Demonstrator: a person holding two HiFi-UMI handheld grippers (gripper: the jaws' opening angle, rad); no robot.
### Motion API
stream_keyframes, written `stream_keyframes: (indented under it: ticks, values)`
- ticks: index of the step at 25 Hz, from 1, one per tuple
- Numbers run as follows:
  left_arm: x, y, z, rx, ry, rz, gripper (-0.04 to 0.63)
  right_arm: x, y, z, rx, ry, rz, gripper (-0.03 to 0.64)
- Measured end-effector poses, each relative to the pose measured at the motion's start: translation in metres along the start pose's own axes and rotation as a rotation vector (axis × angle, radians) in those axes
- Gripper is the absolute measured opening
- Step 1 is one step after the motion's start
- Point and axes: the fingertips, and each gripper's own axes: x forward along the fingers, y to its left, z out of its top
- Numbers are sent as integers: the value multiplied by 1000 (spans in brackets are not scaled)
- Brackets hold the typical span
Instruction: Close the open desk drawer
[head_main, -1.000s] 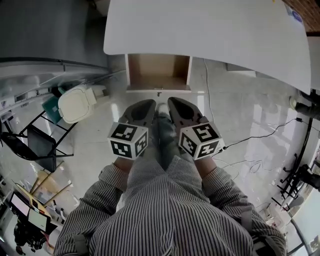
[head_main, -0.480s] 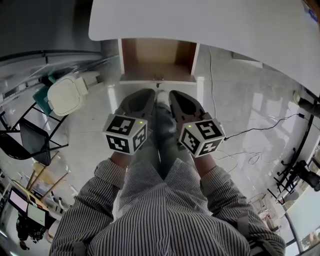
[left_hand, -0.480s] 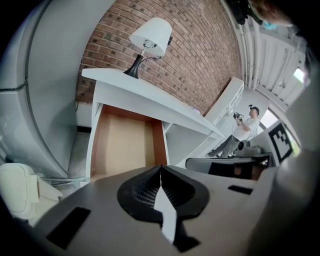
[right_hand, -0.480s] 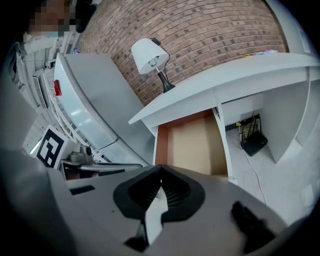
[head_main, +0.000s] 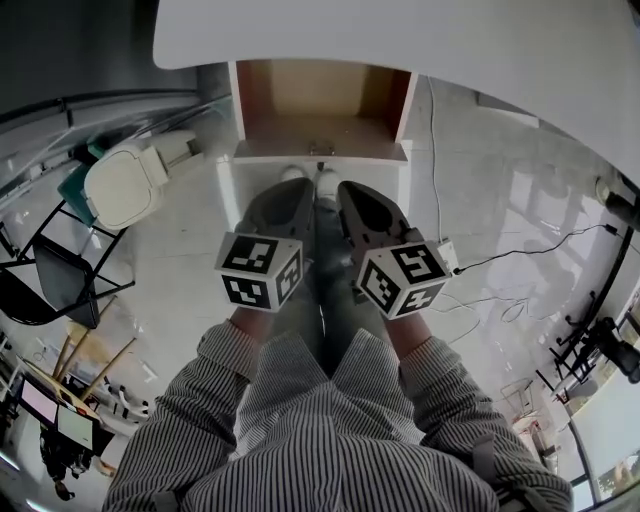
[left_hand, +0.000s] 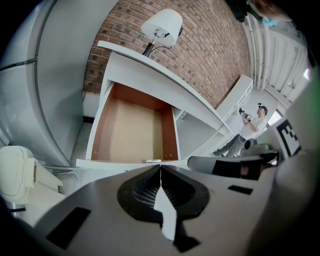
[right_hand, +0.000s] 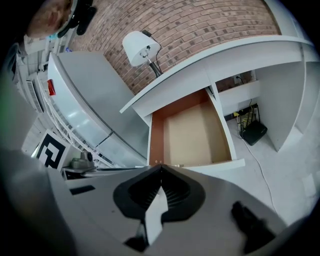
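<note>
An open drawer (head_main: 320, 112) with a brown inside and a white front panel (head_main: 320, 157) juts from under the white desk (head_main: 400, 50); it holds nothing. Both gripper views show the drawer (left_hand: 132, 131) (right_hand: 192, 132) straight ahead, with a small metal handle (left_hand: 151, 161) on its front edge. My left gripper (head_main: 290, 192) and right gripper (head_main: 348, 194) hover side by side just short of the front panel, both shut with nothing held. In the gripper views the left gripper (left_hand: 160, 166) and the right gripper (right_hand: 160, 166) each have their tips meeting.
A white lidded bin (head_main: 125, 187) stands left of the drawer. A black folding chair (head_main: 50, 275) is farther left. Cables (head_main: 500, 260) trail over the floor at right. A white lamp (left_hand: 162, 27) sits on the desk against a brick wall.
The drawer and desk have come closer and lower in the head view. Both grippers now sit nearer the drawer's front panel, still shut.
</note>
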Motion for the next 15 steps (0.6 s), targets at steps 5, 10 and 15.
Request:
stream_keyframes:
  ticks: [5, 10, 15]
  values:
    - [15, 8, -16, -20, 10, 7, 15, 13, -14, -17, 14, 22, -10, 17]
    - [29, 19, -28, -33, 24, 10, 15, 27, -22, -30, 16, 39, -12, 17]
    - [40, 24, -36, -33, 33, 15, 15, 34, -33, -40, 39, 37, -30, 17]
